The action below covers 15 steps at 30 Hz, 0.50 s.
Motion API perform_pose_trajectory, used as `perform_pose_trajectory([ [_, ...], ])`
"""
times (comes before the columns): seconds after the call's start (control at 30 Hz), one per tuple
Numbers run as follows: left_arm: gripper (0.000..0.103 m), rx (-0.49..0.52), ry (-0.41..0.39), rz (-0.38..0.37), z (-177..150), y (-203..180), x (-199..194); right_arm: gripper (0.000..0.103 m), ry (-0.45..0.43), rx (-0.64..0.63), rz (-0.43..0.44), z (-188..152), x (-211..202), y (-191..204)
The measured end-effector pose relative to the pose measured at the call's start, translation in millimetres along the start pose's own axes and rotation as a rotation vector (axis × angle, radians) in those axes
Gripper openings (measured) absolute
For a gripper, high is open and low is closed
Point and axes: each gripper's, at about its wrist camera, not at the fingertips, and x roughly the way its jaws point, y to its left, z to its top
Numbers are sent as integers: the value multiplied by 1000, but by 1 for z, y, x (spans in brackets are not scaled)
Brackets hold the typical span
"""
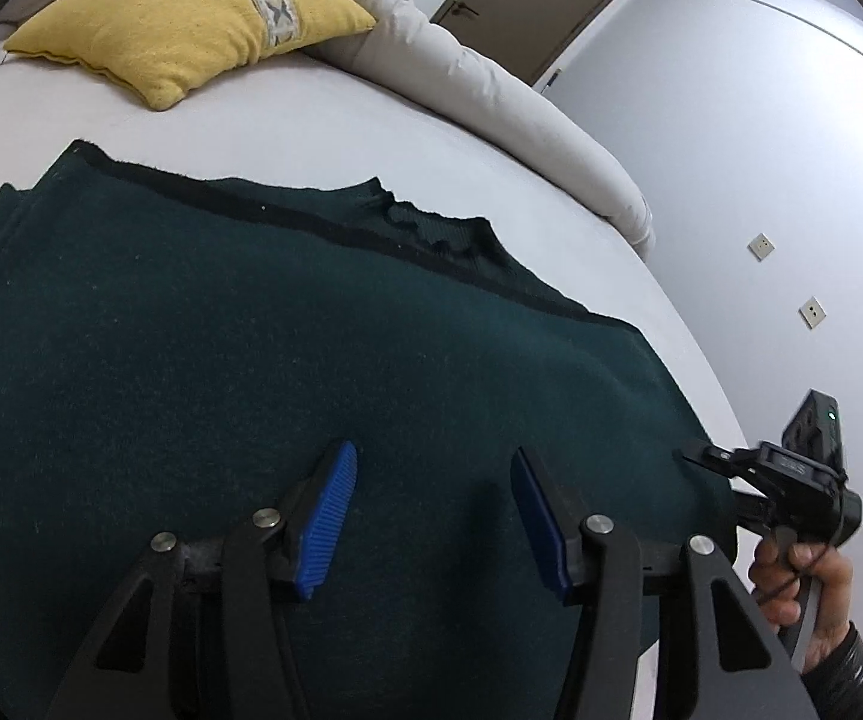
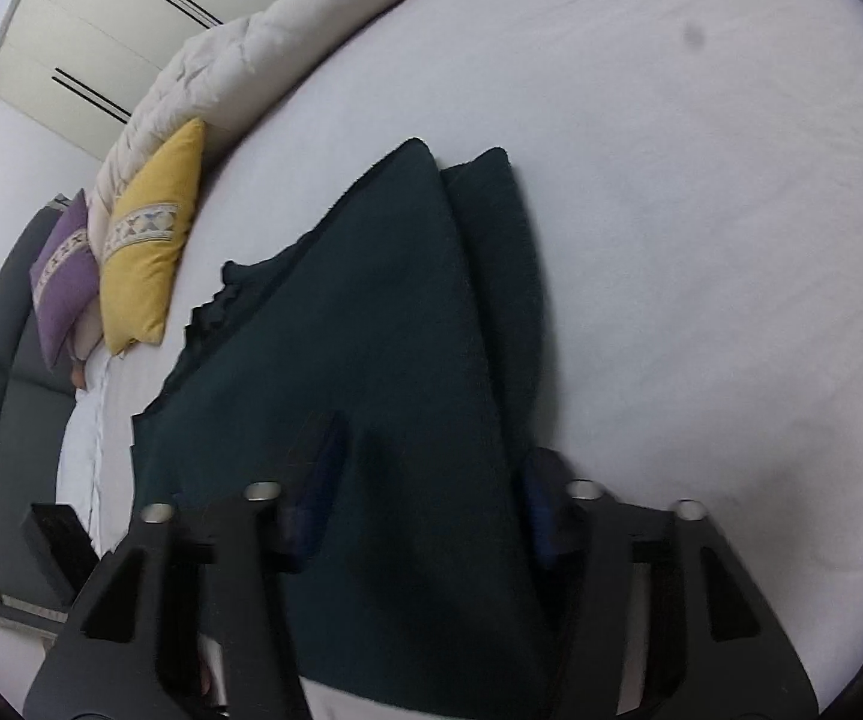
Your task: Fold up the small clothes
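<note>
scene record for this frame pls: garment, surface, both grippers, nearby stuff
garment: dark green sweater, lying flat on the bed, one side folded over
surface: white bed sheet
left gripper: open, over the sweater, holding nothing
right gripper: open, fingers either side of a sweater fold, blurred
nearby: yellow pillow, purple pillow, rolled duvet
</note>
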Motion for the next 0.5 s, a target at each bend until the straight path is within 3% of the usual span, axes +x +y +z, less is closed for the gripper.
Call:
perform_pose_trajectory([
  [0.1,56,-14,-1,-12,-1,4,0,16,6,76,30,6,7,-10],
  [0.17,55,-11,-6,-16,-3,5,0,14,1,117,49,7,12,-11],
  [0.27,51,-20,-9,-24,-4,8,-2,13,-24,111,9,5,10,1],
  [0.37,43,-55,1,-45,-2,17,-2,12,-54,39,-83,6,-3,26],
  [0.5,20,-133,15,-89,1,36,-4,12,-92,-189,-191,2,-16,102],
])
